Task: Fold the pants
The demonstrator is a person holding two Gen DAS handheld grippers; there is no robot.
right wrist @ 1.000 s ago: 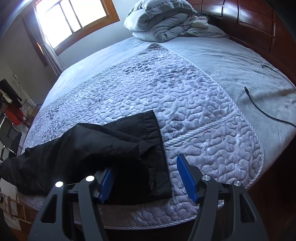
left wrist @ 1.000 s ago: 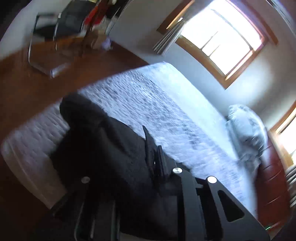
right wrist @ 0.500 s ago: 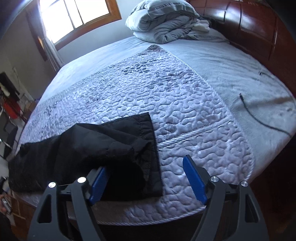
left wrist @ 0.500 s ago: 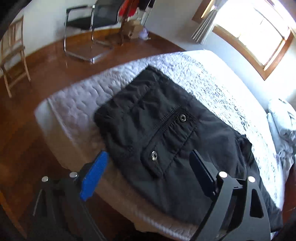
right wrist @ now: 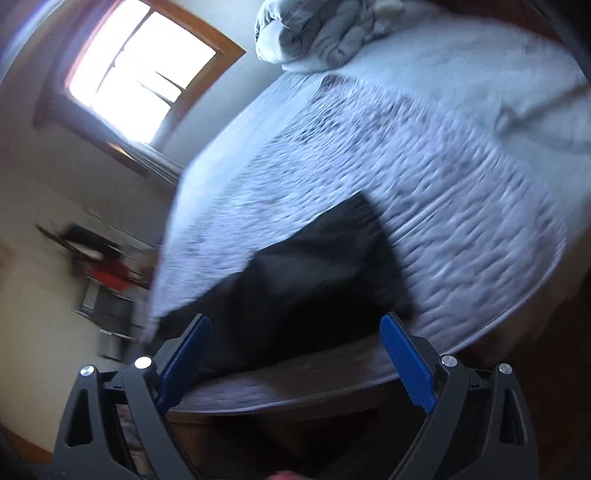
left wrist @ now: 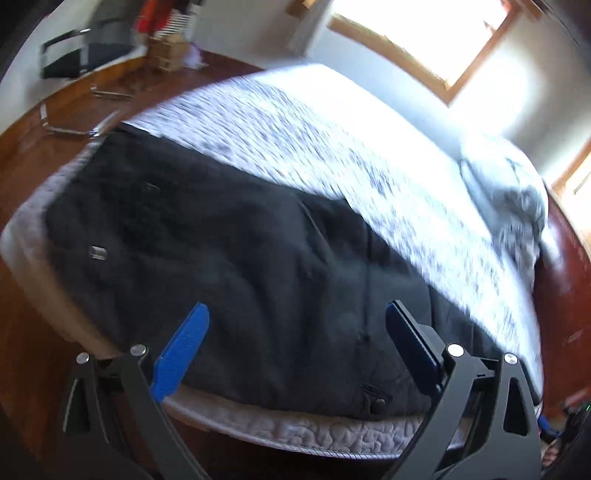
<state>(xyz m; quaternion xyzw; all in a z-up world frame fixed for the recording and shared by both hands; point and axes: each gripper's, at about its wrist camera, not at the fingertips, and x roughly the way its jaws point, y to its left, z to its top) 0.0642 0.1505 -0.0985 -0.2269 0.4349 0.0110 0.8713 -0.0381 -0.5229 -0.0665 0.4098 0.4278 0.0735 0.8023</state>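
Quilted bed (left wrist: pixel 332 155) under black pants (left wrist: pixel 229 258)

no readable text, labels, brands or numbers anywhere, both views blurred by motion

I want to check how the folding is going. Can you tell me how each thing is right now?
black pants: lying on the bed, held by nothing
left gripper: jaws opening, nothing between them
right gripper: jaws opening, nothing between them
quilted bedspread: spread flat over the bed
grey duvet: bunched up at the head of the bed
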